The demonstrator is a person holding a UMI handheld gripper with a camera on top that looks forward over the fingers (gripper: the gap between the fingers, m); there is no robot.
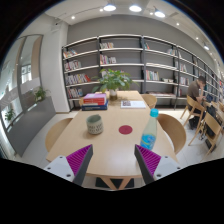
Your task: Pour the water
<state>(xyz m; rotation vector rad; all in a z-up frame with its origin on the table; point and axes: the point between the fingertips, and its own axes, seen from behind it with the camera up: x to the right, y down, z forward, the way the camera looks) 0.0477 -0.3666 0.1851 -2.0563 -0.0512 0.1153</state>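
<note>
A clear water bottle with a blue cap and blue label [149,131] stands upright on the light wooden table [110,140], beyond my right finger. A grey-green cup [94,124] stands on the table farther left, beyond my left finger. A round dark red coaster [125,129] lies between the cup and the bottle. My gripper [113,162] is open and empty, held back over the near edge of the table, with its purple pads [79,160] wide apart. Nothing is between the fingers.
A potted plant [114,80], a stack of books [94,100] and papers [133,103] sit at the table's far end. Wooden chairs [174,130] stand along both sides. Bookshelves [120,60] line the back wall. A person [196,95] sits far right.
</note>
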